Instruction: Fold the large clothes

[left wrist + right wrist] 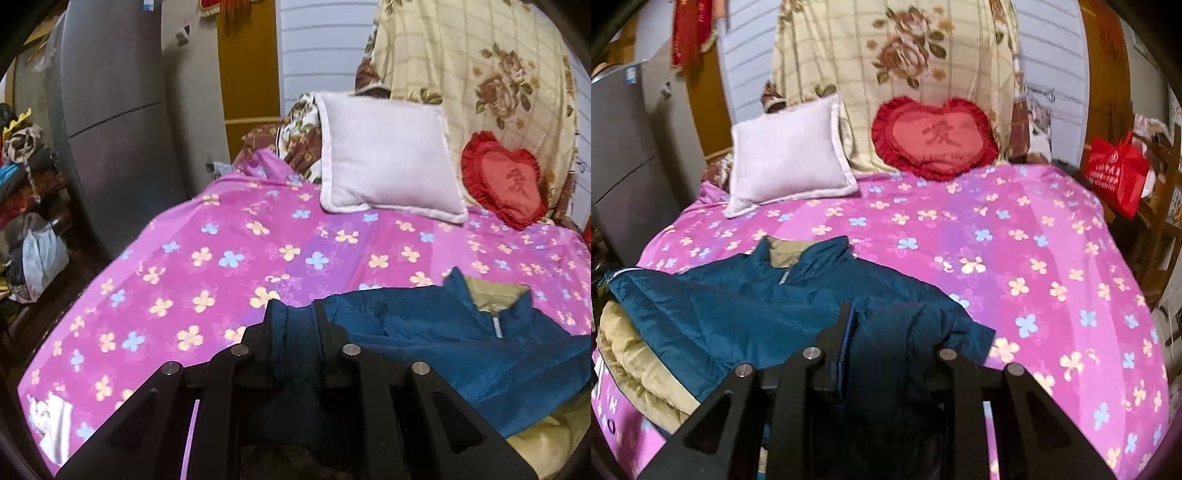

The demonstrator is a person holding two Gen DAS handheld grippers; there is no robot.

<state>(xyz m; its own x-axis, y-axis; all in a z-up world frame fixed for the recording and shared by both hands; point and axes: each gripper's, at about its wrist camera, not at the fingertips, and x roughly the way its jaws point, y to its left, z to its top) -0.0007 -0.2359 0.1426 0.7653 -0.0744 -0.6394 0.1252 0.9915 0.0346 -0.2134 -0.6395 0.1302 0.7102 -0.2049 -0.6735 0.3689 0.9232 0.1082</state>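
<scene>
At the left, the left gripper (293, 317) is pinching a bunched fold of the jacket (461, 350), the teal cloth standing up between its two black fingers, most likely a sleeve or shoulder edge, though which one cannot be told. The jacket lies on the near part of the bed (221, 258), collar toward the pillow (388, 162), its zip closed at the neck and a tan lining showing inside the collar and spilling out along the near edge. It looks quilted and padded: soft, puffy, fairly light for its bulk, with a smooth shell that will probably slide on itself and spring back out of a crease. A thin pinch of shell alone would likely slip, so the better hold is a seam, cuff or hem, where the layers are stitched together. Further right, the right gripper (882, 321) is likewise closed on a thick wad of the jacket's right side, dark fabric filling the gap between its fingers. With both sides held, the halves can be lifted and laid over the middle; the padding will want pressing flat after each fold. Behind, a red heart cushion (934, 136) leans well apart from the work.
</scene>
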